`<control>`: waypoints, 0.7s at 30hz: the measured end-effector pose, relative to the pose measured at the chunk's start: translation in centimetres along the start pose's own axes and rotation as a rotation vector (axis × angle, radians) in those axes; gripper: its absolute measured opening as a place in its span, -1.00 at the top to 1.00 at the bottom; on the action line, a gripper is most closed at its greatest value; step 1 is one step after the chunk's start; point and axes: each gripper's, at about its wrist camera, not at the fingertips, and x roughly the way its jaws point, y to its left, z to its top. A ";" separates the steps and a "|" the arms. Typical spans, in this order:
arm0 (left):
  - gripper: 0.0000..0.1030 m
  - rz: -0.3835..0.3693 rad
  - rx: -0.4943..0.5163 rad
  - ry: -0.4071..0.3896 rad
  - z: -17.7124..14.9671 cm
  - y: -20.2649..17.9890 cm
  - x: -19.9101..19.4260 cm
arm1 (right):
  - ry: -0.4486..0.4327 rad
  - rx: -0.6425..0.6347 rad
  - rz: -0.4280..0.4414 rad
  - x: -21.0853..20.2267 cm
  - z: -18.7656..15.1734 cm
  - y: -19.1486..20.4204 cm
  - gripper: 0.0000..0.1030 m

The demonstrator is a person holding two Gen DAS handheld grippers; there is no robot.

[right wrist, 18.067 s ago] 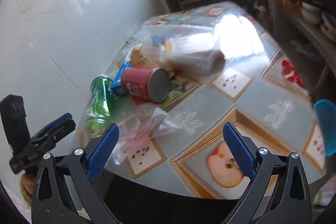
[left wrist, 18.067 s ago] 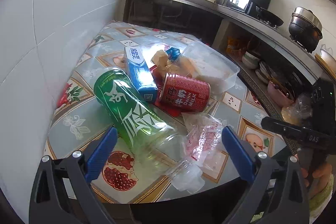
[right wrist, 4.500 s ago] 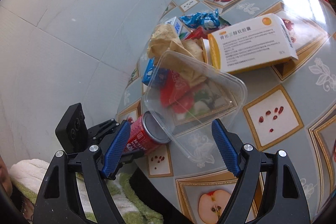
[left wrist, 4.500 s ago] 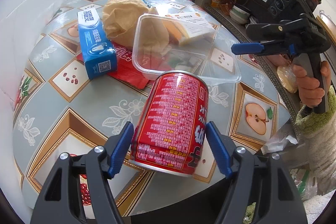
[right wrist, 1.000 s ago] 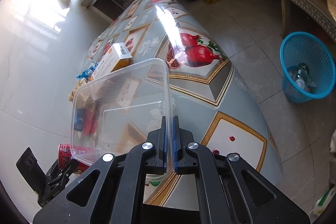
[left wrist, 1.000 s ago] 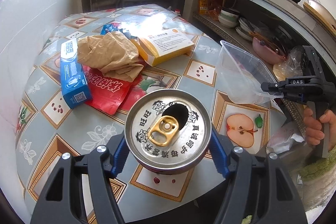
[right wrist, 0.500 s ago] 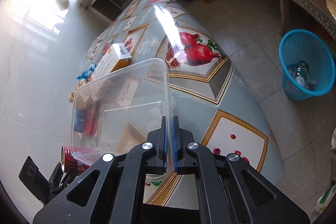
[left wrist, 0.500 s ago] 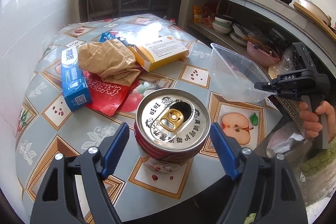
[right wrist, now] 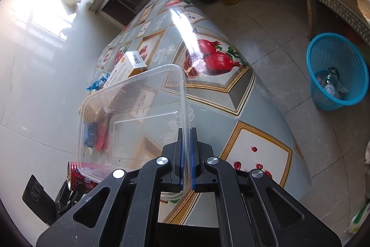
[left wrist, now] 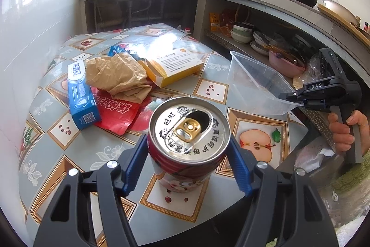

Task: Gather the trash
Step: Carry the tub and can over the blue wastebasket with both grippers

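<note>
While a bottle already lies in the blue basket (right wrist: 353,94), we hold the red can (left wrist: 188,142) upright in the left gripper (left wrist: 187,161), whose jaws have just closed on it, and the right gripper (right wrist: 186,154) pinches the clear container (right wrist: 129,112); the boxes and wrappers wait on the table (left wrist: 111,152) (most of it).

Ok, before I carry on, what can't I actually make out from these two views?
- Red can, left wrist view: its silver top hides the inside, and the left tool covers its sides.
- Blue basket, right wrist view: contents too small to name beyond a bottle.
- Trash behind the clear container, right wrist view: blurred through the plastic.
- Blue wrapper, left wrist view: mostly behind the crumpled brown paper.
</note>
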 end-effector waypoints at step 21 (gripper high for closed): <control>-0.26 -0.324 0.251 -0.072 13.8 -14.0 5.2 | -0.332 0.504 -0.101 -10.6 -1.8 -17.7 0.93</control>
